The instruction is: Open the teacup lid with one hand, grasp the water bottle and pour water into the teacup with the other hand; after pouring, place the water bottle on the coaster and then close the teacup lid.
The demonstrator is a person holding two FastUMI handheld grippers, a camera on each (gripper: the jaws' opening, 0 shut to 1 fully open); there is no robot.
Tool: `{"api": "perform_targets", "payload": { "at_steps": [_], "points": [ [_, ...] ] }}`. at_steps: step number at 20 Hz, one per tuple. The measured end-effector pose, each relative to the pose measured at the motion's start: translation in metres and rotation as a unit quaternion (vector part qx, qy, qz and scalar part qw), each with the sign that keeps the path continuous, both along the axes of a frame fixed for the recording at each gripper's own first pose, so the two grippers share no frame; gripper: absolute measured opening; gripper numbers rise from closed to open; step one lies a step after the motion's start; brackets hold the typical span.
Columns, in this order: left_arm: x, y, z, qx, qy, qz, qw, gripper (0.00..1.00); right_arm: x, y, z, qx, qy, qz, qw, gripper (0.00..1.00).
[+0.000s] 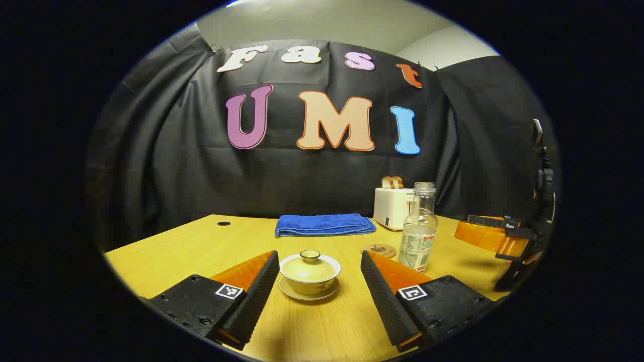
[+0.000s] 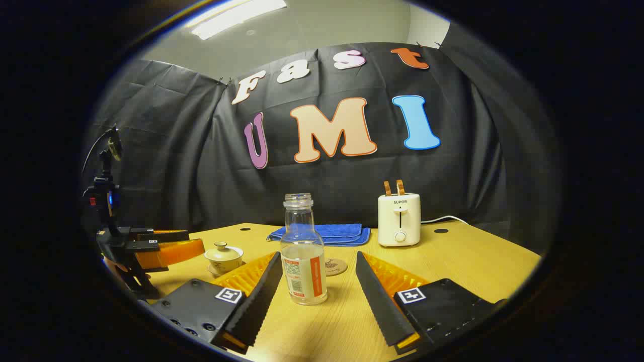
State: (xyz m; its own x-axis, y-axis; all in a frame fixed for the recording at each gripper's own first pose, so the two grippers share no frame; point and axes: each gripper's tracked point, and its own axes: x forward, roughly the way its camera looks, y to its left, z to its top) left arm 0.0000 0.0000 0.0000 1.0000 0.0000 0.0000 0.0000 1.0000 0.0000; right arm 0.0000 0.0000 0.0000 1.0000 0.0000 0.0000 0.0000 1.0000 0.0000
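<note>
Partly hidden behind the water bottle [image 2: 303,256], the coaster [image 2: 336,266] peeks out at its 2 o'clock on the tabletop [image 2: 468,266]. Both right gripper [image 2: 317,291] fingers spread wide, flanking the bottle without touching. Left gripper [image 1: 320,281] fingers likewise gape, empty, around the lidded teacup [image 1: 309,271].

1. The counter [image 1: 322,327] is yellow wood-grain.
2. The teacup [image 1: 309,275] is cream-yellow with a dark brush mark on its side; its lid [image 1: 308,266] and saucer [image 1: 308,295] match.
3. The water bottle [image 2: 303,251] is clear glass, with a white and orange label.
4. The folded towel [image 1: 324,224] is blue.
5. The toaster [image 2: 399,219] is cream-white, holding brown toast [image 2: 393,187].
6. The coaster [image 1: 378,250] is tan with a dark pattern.
</note>
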Motion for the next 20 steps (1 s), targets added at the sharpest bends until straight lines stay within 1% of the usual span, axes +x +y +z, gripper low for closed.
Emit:
{"api": "perform_targets", "payload": {
  "at_steps": [1,2,3,4,6,8,9,10,12,13,14,15,17,19,20],
  "points": [
    [0.0,0.0,0.0,0.001,-0.002,0.001,1.0,0.95,0.001,0.001,-0.002,-0.001,0.0,0.0,1.0,0.92],
    [0.001,0.001,0.001,0.003,-0.005,0.001,1.0,0.95,0.001,0.003,-0.003,-0.001,0.001,0.001,1.0,0.95],
    [0.0,0.001,0.001,0.005,-0.007,0.001,1.0,0.96,0.002,0.004,-0.005,0.001,0.002,0.001,1.0,0.92],
    [0.001,0.002,0.002,0.007,-0.01,0.001,1.0,0.96,0.003,0.005,-0.006,0.001,0.002,0.002,1.0,0.95],
    [0.001,0.001,0.002,0.013,-0.013,0.001,1.0,0.95,0.003,0.006,-0.008,-0.002,0.006,0.003,1.0,0.93],
    [0.002,0.001,0.002,0.018,-0.015,0.0,1.0,0.95,0.003,0.007,-0.008,-0.005,0.007,0.003,1.0,0.95],
    [0.002,0.0,-0.001,0.018,-0.014,-0.001,1.0,0.95,0.004,0.008,-0.01,-0.006,0.011,0.003,1.0,0.92],
    [0.003,0.0,-0.003,0.017,-0.011,-0.001,1.0,0.95,0.005,0.009,-0.012,-0.007,0.015,0.003,1.0,0.95],
    [0.003,0.0,-0.007,0.012,-0.007,-0.001,1.0,0.95,0.005,0.01,-0.011,-0.013,0.013,0.003,1.0,0.95],
    [0.003,0.001,-0.008,0.012,-0.005,0.001,1.0,0.95,0.002,0.011,-0.011,-0.017,0.014,0.004,1.0,0.95],
    [0.003,0.002,-0.007,0.013,-0.007,0.002,1.0,0.94,0.002,0.012,-0.011,-0.023,0.012,0.004,1.0,0.92],
    [0.005,0.003,-0.007,0.014,-0.007,0.002,1.0,0.95,0.003,0.014,-0.011,-0.022,0.014,0.007,1.0,0.95],
    [0.006,0.001,-0.009,0.016,-0.002,0.0,1.0,0.95,0.003,0.013,-0.01,-0.023,0.013,0.005,1.0,0.95],
    [0.007,0.001,-0.01,0.016,-0.001,-0.001,1.0,0.95,0.002,0.013,-0.011,-0.023,0.013,0.005,1.0,0.92],
    [0.007,0.001,-0.009,0.016,-0.002,-0.002,1.0,0.95,0.002,0.012,-0.012,-0.022,0.014,0.004,1.0,0.92]
  ]
}}
